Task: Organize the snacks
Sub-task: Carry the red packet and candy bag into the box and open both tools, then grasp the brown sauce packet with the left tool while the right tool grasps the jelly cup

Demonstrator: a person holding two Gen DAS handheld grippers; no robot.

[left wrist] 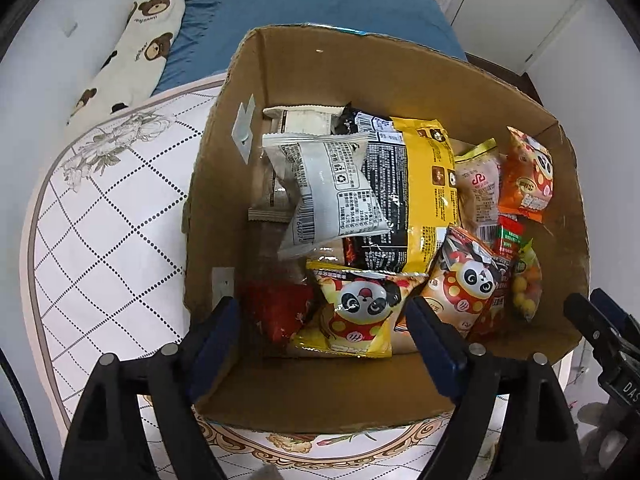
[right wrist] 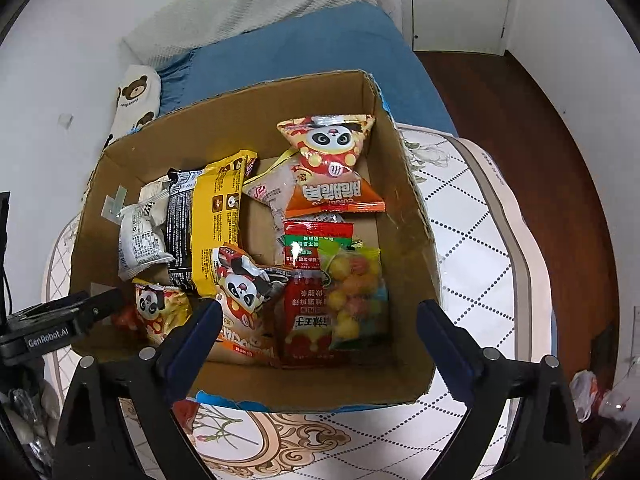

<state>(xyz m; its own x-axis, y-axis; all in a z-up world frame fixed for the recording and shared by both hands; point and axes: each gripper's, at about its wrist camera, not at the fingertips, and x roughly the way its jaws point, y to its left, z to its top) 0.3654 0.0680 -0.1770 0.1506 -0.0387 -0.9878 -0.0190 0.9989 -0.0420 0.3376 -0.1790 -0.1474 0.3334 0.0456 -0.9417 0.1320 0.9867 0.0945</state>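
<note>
Both grippers sit nearest the lens, jaws spread wide, nothing between pads. Left gripper (left wrist: 324, 320) hangs over the near-left of the cardboard box (left wrist: 304, 392); right gripper (right wrist: 320, 332) over its near-right.

Contents, placed rel. to box:
- yellow panda bag (left wrist: 356, 312): near wall, left of centre.
- orange panda bag (left wrist: 464, 288): near wall, centre, leaning.
- second orange panda bag (right wrist: 332, 164): far-right corner, propped on wall.
- white pkt (left wrist: 328, 192) and black-yellow pkt (left wrist: 404, 196): left side, stacked.
- red pkt (right wrist: 308, 320) and candy-ball bag (right wrist: 352, 292): near-right, flat on floor.

Handling (est.): all light, air-puffed foil/plastic; slick, crushable. Best pinch at crimped seam or corner, not the belly.

Views: left wrist view shows a dark red pouch (left wrist: 280, 312) in the near-left corner, barely visible from the right wrist. Right wrist view shows the red pkt and candy bag whole, plus wood floor (right wrist: 520, 140) beyond the box; left sees only slivers.
</note>
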